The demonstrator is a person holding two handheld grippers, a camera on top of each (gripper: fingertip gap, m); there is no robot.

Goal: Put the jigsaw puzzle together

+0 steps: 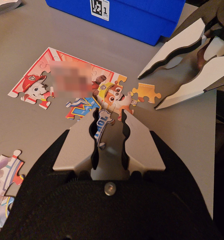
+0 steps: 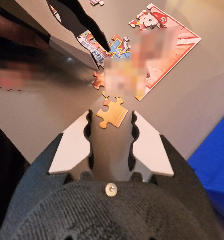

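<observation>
The loose yellow cardboard puzzle piece [image 2: 112, 115] is lying flat on the grey table [image 2: 44, 116] between the right gripper's [image 2: 112, 113] spread fingers, untouched; the left gripper [image 1: 109, 110] is hovering, fingers apart, over the joined puzzle [image 1: 106, 98].

Loose piece: yellow-orange puzzle piece [image 2: 112, 114] flat on grey table [image 2: 173, 116], just beside partly assembled cartoon puzzle [image 1: 64, 83].

i saw dim, warm indoor light in both views. the grey table [image 1: 31, 39] looked brownish, with a soft shadow under the left gripper [image 1: 109, 110]. the left view was fairly sharp; the right view was softer, its foreground blurred. wide-angle bending stretched the edges, and dark corners swallowed detail.
</observation>
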